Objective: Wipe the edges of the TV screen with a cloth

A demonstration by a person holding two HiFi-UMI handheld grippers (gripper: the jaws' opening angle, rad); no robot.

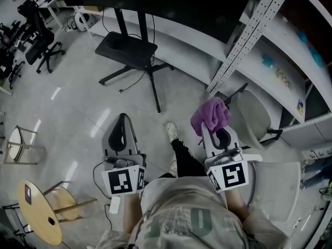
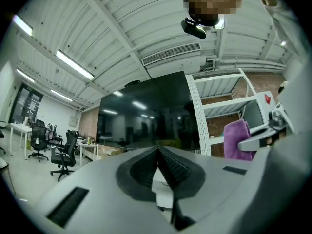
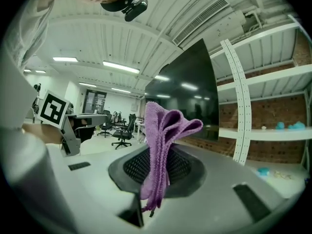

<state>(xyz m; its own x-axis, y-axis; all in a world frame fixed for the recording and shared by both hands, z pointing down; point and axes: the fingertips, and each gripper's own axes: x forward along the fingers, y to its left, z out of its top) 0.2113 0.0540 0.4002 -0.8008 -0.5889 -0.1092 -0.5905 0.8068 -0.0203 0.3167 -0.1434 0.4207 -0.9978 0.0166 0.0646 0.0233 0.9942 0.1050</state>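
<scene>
R gripper (image 1: 217, 130) is clamped on the purple cloth (image 3: 161, 130). The jaws pinch it w/ the bulk bunched above the tips and a bit hanging below. L gripper (image 2: 157, 151) has its jaws pressed together, nothing btwn them. Both sit low centre in the head view, well apart from the TV (image 2: 146, 116), the big dark screen across the top of that frame.

Stuff in the way: the TV stand (image 1: 127, 50) w/ black tray and splayed legs at upper centre, plus a cable (image 1: 136, 82) trailing on the floor by it. A white perforated rack upright (image 1: 244, 43) runs just beside the TV's right edge, w/ shelves (image 1: 280, 66) behind it at upper right.

Office chairs (image 1: 41, 45) upper left, round wooden table (image 1: 36, 211) lower left, white chair (image 1: 254, 115) just right of the cloth. Person's shoe (image 1: 171, 130) is btwn the grippers
</scene>
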